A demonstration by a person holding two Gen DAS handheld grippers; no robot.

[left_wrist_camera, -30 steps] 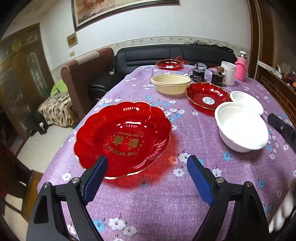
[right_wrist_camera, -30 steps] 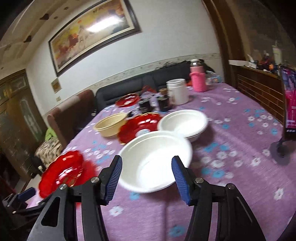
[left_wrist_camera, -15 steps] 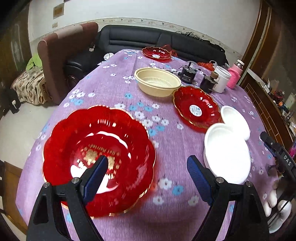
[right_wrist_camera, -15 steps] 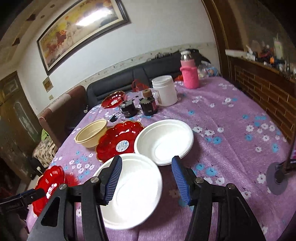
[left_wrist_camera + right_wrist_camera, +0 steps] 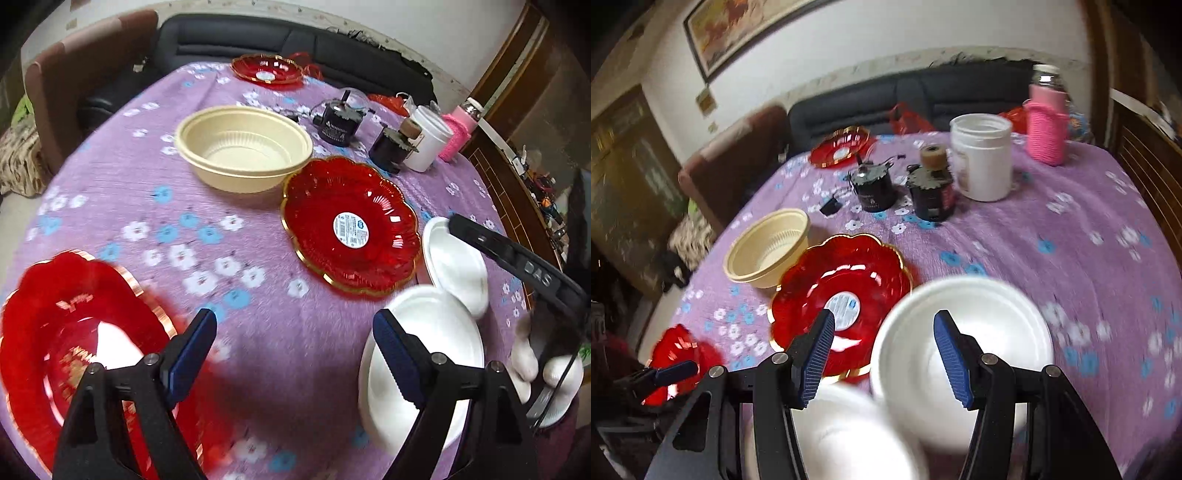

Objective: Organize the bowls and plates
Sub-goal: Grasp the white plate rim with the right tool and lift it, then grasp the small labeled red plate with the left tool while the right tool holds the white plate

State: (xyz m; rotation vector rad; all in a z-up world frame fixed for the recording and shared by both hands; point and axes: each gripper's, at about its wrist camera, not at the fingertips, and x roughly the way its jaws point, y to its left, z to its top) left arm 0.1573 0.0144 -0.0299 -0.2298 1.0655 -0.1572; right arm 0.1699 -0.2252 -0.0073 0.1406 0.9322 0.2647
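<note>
left gripper [image 5: 291, 343] jaws just narrowing, empty over purple tablecloth [image 5: 258, 332], right gripper [image 5: 882, 350] parted above white bowl [image 5: 990, 325]

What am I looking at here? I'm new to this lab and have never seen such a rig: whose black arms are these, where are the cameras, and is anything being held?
There is no robot. A person holds a hand tool in each hand, each ending in a two-finger claw with blue pads, and a fisheye camera on each tool looks along its fingers. One picture comes from the left claw, the other from the right claw. Both stand open and hold nothing; the left one's jaws have just been closing a little, with nothing between them. On the purple flowered tablecloth lie red plates, a cream bowl, two white bowls, a white jar and a pink bottle.
</note>
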